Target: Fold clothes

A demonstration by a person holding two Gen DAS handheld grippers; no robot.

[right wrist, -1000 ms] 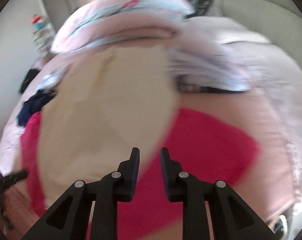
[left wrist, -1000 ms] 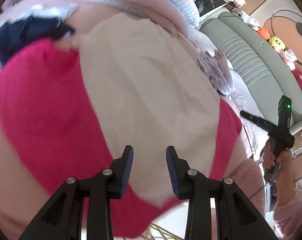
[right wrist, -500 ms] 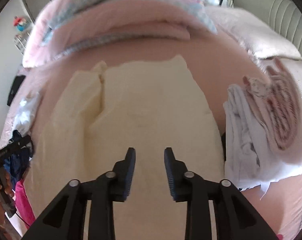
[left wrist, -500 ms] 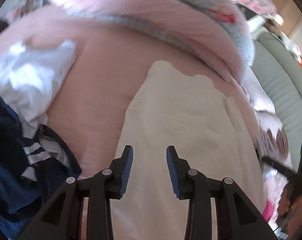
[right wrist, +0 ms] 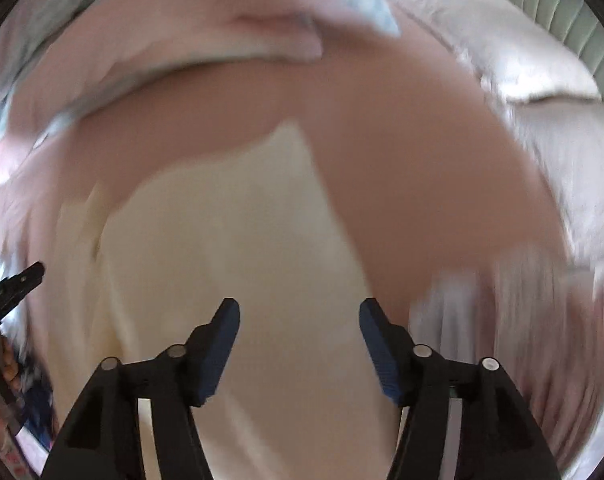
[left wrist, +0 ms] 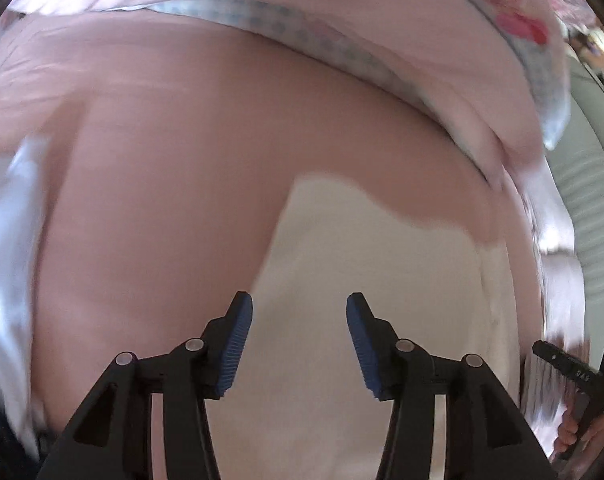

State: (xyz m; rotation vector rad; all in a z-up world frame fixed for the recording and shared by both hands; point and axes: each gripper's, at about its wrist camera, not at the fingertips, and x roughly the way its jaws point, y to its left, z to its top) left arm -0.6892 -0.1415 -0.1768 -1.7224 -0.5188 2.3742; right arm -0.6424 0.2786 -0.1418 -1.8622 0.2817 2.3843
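1. Through the left wrist camera, the left gripper (left wrist: 297, 340) hangs over a cream, flat-spread cotton garment (left wrist: 366, 280) lying on a dusty-pink bed sheet (left wrist: 173, 168). Its jaws stand wide apart with nothing between them, and the blue ribbed pads (left wrist: 233, 344) are clear of the cloth. The garment's left edge runs just beside the left pad, and its far corner points up toward a rolled pink quilt with a blue checked border (left wrist: 342, 44) across the top of the bed. A blurred white piece of clothing (left wrist: 9, 240) lies at the far left, well apart from the cream one. At the lower right edge the right gripper (left wrist: 574, 372) shows, held in a hand (left wrist: 578, 436), beside a pale patterned heap (left wrist: 558, 280).

2. Through the right wrist camera, the right gripper (right wrist: 297, 340) is likewise wide open and empty above the same cream garment (right wrist: 229, 264), which fills the lower middle of the bed sheet (right wrist: 414, 152). A folded strip lies along the garment's left side. The pale heap of clothes (right wrist: 514, 320) sits to the right, blurred. The left gripper (right wrist: 9, 292) enters at the left edge.
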